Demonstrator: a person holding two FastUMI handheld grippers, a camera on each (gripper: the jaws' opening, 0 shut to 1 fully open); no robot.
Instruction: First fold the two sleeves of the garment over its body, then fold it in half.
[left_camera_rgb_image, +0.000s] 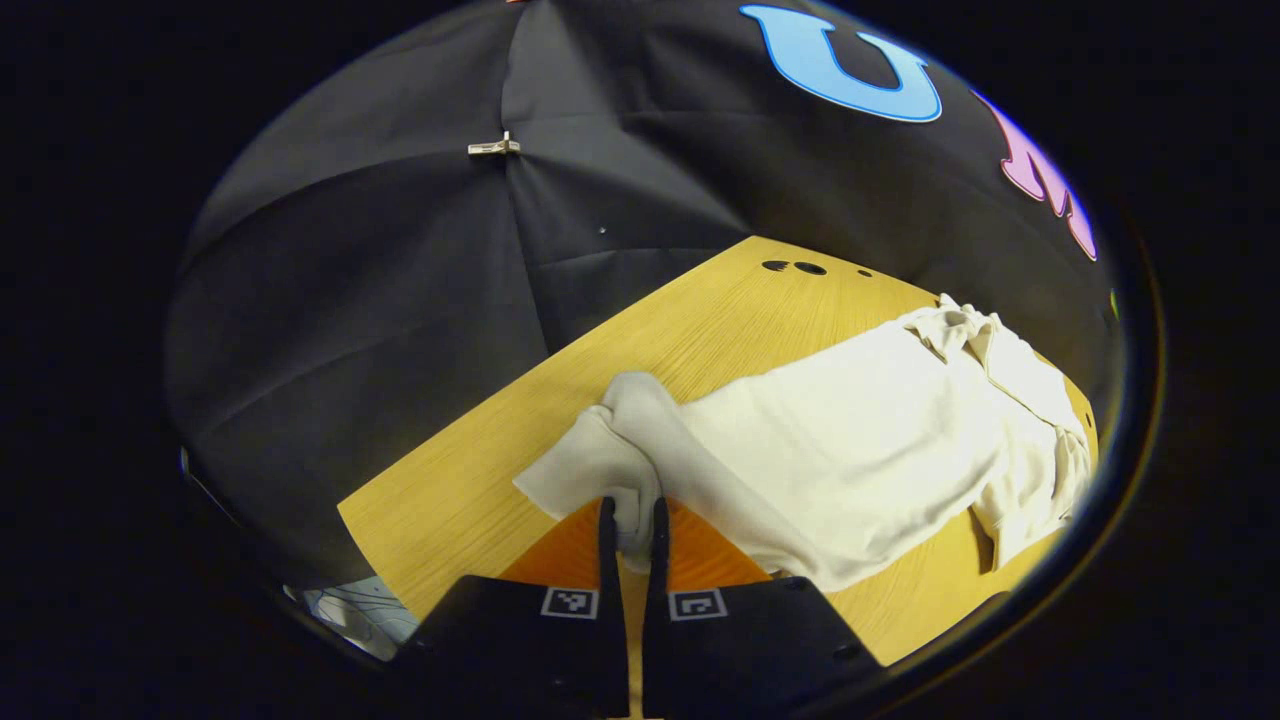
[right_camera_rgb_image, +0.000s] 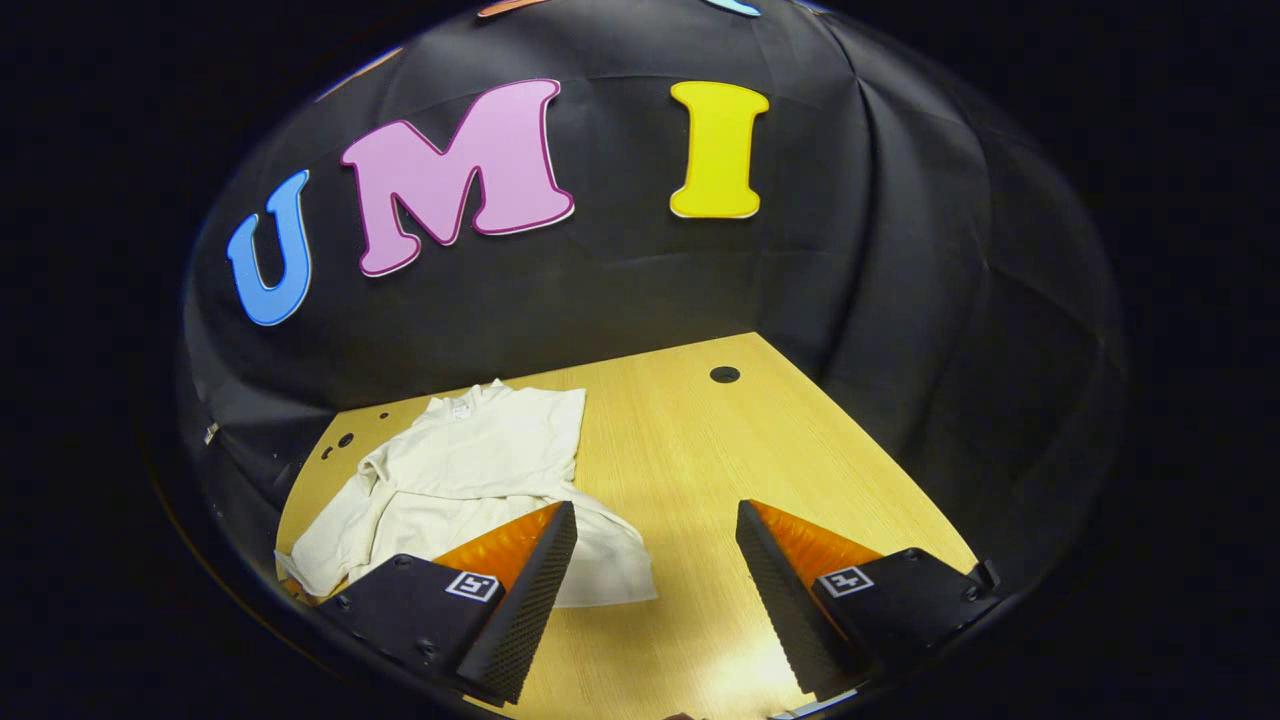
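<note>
Wooden table (right_camera_rgb_image: 700, 440) bears pale garment (left_camera_rgb_image: 850, 440); left tongs (left_camera_rgb_image: 632, 520) pinch sleeve (left_camera_rgb_image: 610, 450).

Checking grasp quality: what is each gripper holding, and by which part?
The left gripper pinches the white garment at a bunched corner of fabric. The right gripper is open, holding nothing.

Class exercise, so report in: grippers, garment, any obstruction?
Left gripper shut on garment edge. Right gripper open above table, holding nothing. Nothing in the way.
</note>
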